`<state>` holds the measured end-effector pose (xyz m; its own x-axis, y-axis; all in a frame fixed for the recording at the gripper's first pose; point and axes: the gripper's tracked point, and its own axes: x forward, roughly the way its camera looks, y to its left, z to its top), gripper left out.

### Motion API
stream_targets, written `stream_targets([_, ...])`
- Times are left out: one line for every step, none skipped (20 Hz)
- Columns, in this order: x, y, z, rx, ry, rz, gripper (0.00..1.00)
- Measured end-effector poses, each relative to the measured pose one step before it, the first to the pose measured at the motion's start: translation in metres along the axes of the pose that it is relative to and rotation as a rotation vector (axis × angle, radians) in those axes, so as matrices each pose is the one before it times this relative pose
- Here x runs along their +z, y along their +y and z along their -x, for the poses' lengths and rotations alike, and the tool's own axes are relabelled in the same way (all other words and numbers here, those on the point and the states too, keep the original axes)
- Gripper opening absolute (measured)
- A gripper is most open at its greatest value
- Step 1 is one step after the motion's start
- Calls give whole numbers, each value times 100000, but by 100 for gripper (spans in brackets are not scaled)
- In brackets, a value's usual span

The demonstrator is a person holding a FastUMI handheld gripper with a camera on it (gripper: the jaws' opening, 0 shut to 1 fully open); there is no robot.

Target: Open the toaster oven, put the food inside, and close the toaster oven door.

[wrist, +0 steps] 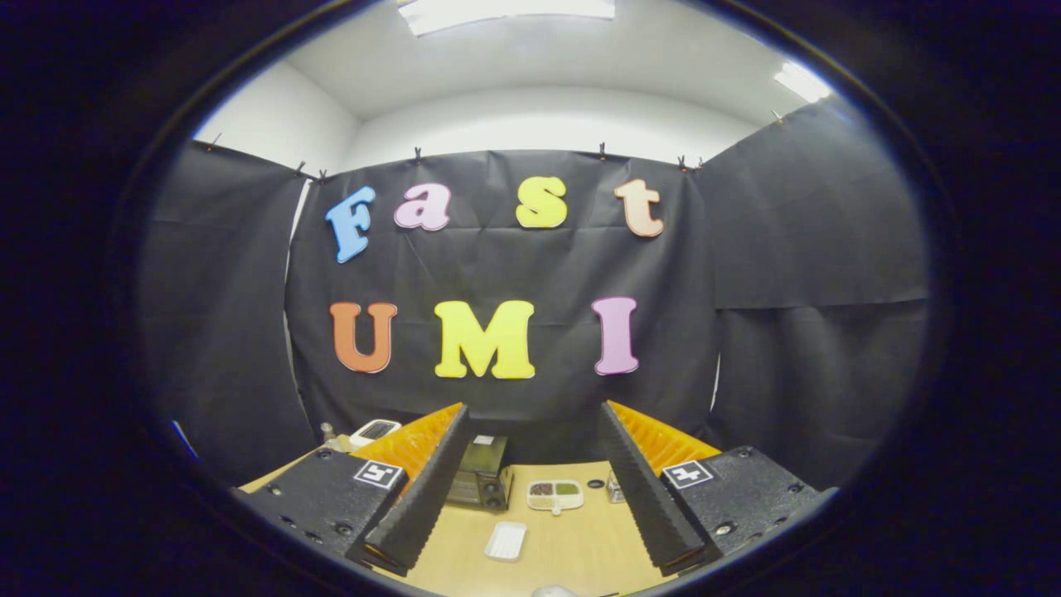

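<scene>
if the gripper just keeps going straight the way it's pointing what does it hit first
The gripper, fingers open and holding nothing, points across the wooden table. The white oval dish of brown and green food seems first in line, though it sits low; depth is unclear. The dark toaster oven lies slightly aside.

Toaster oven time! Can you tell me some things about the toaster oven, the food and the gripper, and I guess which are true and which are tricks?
1. The toaster oven has its door shut. True.
2. The gripper is squeezing the food tray. False: its fingers are spread wide apart and hold nothing.
3. The food tray stands on the table beside the toaster oven. True.
4. The food is already inside the toaster oven. False: it sits in the tray out on the table.
5. A small white dish lies on the table, nearer the gripper than the food tray. True.
</scene>
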<state>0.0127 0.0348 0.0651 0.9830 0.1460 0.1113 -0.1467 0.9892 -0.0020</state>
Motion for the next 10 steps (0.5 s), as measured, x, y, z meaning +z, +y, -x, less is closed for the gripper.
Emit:
stream_targets([-133,-323,-145,26,-115,43,99])
stream_targets([-141,-90,-213,17,347,-135,99])
stream_targets([-252,-168,-158,-113,518,-172,99])
stream_targets([-196,-141,-145,-102,369,-206,99])
stream_targets([-29,-233,-81,-218,-14,-344,99])
stream_targets([-191,-174,-85,-202,238,-383,99])
stream_targets([-122,-174,-61,-93,201,-364,99])
stream_targets([-81,-42,-118,-177,244,-215,99])
stream_targets([-104,-157,-88,-264,-81,-158,99])
stream_targets([-16,-107,72,-66,-63,17,99])
